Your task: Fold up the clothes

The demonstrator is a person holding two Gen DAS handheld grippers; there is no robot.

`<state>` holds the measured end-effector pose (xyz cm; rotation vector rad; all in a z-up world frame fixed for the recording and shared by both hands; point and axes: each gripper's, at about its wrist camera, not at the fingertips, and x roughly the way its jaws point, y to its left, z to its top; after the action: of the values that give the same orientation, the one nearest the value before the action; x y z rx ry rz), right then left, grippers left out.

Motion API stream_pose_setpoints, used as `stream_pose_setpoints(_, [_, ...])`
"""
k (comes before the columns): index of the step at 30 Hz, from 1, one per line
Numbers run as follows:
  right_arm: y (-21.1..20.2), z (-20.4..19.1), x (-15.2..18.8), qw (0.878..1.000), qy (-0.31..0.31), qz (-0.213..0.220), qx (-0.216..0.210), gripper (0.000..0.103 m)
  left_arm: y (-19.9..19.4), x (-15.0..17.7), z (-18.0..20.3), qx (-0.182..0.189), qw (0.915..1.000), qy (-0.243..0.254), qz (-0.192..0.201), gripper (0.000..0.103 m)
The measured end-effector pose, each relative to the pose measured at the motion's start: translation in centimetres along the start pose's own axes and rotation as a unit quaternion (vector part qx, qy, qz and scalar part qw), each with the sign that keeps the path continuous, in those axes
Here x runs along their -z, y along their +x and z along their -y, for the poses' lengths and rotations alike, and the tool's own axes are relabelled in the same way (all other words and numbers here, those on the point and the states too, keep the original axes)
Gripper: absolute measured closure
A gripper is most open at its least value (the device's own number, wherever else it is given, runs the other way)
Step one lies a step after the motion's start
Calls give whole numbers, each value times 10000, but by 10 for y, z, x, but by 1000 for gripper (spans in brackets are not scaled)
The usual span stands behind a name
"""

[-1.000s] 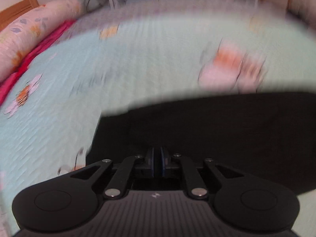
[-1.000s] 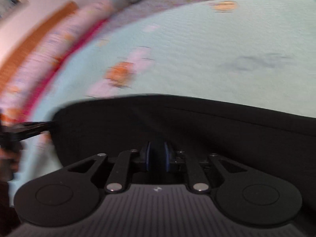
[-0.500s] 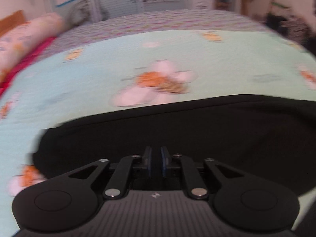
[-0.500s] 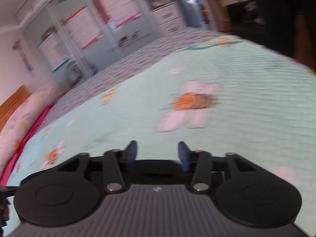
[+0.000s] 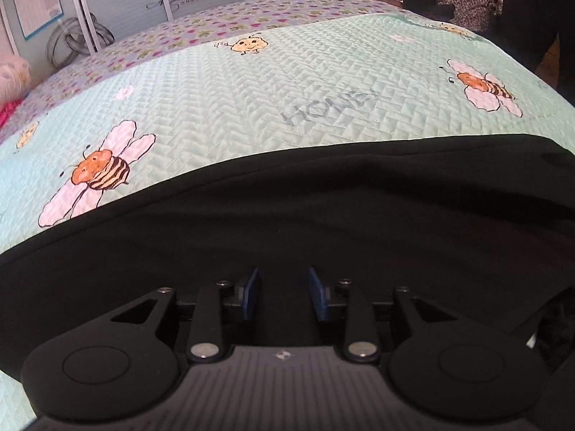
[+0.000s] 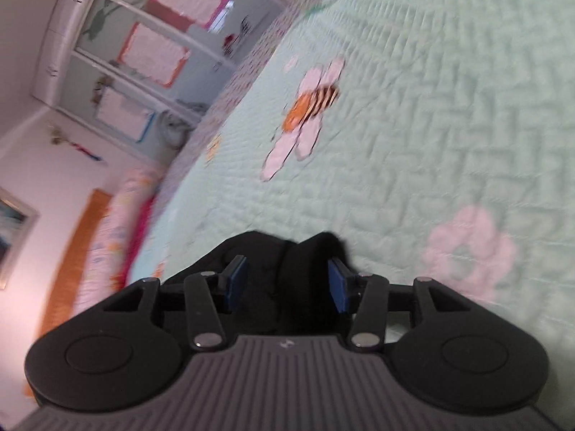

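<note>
We cannot see the whole black cloth garment [image 5: 323,222]: in the left wrist view it fills the lower part of the picture from side to side, its left and right ends run out of the frame, and its near part is hidden under the body of the left gripper [image 5: 283,296]. It is so dark that we cannot tell which kind of clothing it is, nor where its seams or folds are. The right wrist view is tilted and blurred, so the pale green quilted bedspread with bee and flower prints [image 6: 449,107] looks soft there, and the white wardrobe doors with pink-framed sheets [image 6: 158,46] are hard to read. In that view only a small bunched part of the garment [image 6: 284,251] shows above the tool, and the rest is covered by the right gripper [image 6: 287,283]. The left gripper has its blue-padded fingers [image 5: 251,292] spread apart, with nothing pinched; the black cloth lies flat on the bedspread [image 5: 251,100] directly under and in front of them, its far edge curving across the bed. The right gripper also stands with its jaws wide apart; the bunched cloth lies in the gap between the blue pads [image 6: 237,280], but we cannot tell if it touches them.
</note>
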<state>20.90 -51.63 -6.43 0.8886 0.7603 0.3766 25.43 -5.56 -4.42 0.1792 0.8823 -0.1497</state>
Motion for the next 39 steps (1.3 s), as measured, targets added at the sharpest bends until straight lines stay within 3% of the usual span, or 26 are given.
stream_pose_setpoints(8, [34,12,-23,9958,330,-475,-711,50,1,3,-6,-31,9997,-247,-14,66])
stream_pose_setpoints(9, [34,13,-23,9958,400,-388,-725,50,1,3,-6,-45,9996,-266,-12,66])
stream_pose_setpoints(11, [20,19,-22,9948,722,187,-697,50,2,3,-6,-75,9996,-289,-12,64])
stream_pose_setpoints(14, [-7,39,-20,9809,1339,1154,-814,51,2,4,-6,-121,9994,-324,-13,61])
stream_pose_setpoints(16, [-19,54,-19,9745,1509,1589,-489,57,2,4,-6,-136,9994,-317,-10,60])
stream_pose_setpoints(18, [-21,58,-19,9747,1546,1501,-593,61,2,4,-6,-142,9994,-310,-5,60])
stream_pose_setpoints(22, [-22,44,-18,9815,1387,933,-934,49,2,4,-6,-149,9995,-293,8,59])
stream_pose_setpoints(25, [-18,22,-13,9925,911,530,-620,48,3,5,-6,-176,9995,-264,22,57])
stream_pose_setpoints(31, [9,7,-20,9975,618,9,-331,48,3,6,-3,-260,9993,-240,91,54])
stream_pose_setpoints(35, [26,-5,-30,9975,369,-373,-483,46,3,7,-4,-242,9994,-228,120,53])
stream_pose_setpoints(39, [32,2,-32,9948,639,-378,-702,45,3,7,-5,-214,9994,-231,115,52])
